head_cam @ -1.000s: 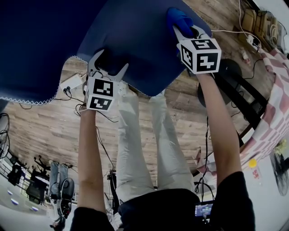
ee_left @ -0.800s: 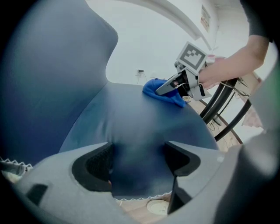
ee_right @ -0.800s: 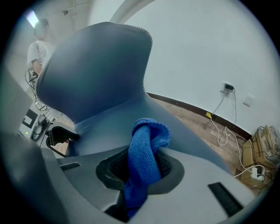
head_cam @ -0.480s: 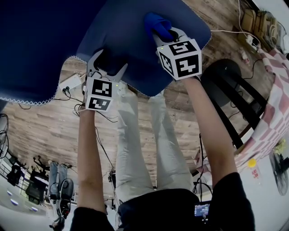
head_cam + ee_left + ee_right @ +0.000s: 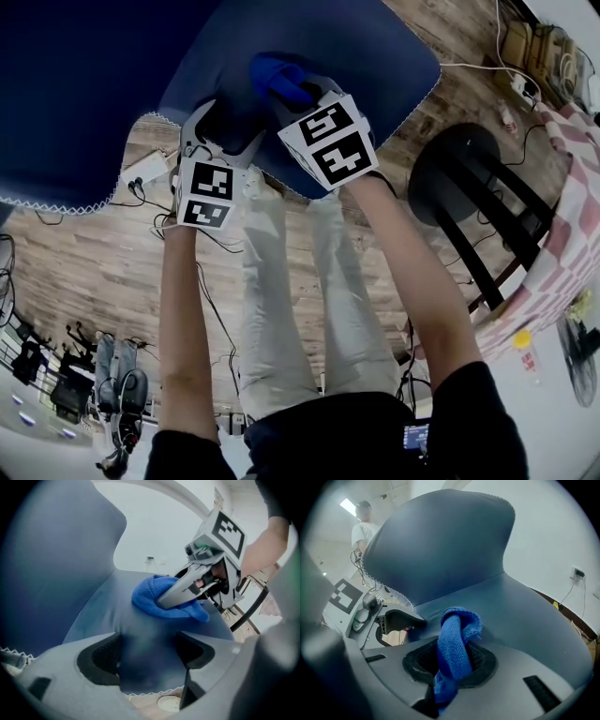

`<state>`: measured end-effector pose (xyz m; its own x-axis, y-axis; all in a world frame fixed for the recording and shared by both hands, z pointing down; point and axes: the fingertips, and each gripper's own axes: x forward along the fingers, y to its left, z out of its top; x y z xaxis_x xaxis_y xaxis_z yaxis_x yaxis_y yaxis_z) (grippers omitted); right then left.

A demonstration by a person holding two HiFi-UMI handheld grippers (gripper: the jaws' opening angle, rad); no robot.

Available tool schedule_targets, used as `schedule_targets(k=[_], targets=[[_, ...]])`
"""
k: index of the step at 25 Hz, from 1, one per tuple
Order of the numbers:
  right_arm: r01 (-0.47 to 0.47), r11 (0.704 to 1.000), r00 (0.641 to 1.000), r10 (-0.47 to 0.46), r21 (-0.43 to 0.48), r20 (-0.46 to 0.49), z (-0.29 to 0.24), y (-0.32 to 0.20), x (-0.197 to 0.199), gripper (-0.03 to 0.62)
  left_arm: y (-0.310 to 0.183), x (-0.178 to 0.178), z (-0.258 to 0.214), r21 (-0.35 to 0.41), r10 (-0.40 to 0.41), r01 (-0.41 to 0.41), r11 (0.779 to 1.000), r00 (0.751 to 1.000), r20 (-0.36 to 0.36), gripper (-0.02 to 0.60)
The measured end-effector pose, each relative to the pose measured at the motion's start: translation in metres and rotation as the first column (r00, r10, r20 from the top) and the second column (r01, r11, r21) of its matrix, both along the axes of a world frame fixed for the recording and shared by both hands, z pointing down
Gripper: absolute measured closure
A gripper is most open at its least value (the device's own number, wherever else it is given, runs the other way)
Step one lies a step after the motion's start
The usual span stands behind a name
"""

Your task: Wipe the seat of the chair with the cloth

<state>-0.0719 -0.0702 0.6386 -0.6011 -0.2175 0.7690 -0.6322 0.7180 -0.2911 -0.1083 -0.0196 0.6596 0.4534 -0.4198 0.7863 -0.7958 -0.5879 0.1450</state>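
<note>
A bright blue cloth is pinched between the right tongs. The cloth is made of soft, fuzzy loops and is bunched into a thick roll. One end is folded over into a round lump past the tips of the tongs. The other end is seen hanging down behind them.

In the left gripper view the cloth is shown lying on the seat of the chair, pressed under the right tongs. In the head view the cloth is found on the near, left part of the seat, just beside the left tongs.

The left tongs are spread wide, and nothing is pinched by them. The front edge of the seat is trimmed with small white zigzags, and it is seen between the two tips.

The chair is covered in smooth dark blue. In the right gripper view its tall curved back is seen rising behind the seat. The cloth is a much brighter blue than the seat.

A wooden floor is seen under the chair. A round black stool is seen at the right, well apart from the seat.
</note>
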Motion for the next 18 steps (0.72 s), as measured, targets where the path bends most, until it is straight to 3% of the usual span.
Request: schedule_targets(k=[12, 18], targets=[[0.06, 0.994, 0.997, -0.056, -0.088, 0.058, 0.002, 0.02, -0.018, 0.537, 0.0, 0.0, 0.001, 0.005, -0.002, 0.002, 1.0, 1.0, -0.001, 0.215], [0.038, 0.998, 0.998, -0.035, -0.053, 0.043, 0.002, 0.016, -0.012, 0.537, 0.001, 0.0, 0.001, 0.007, -0.004, 0.004, 1.0, 1.0, -0.001, 0.215]])
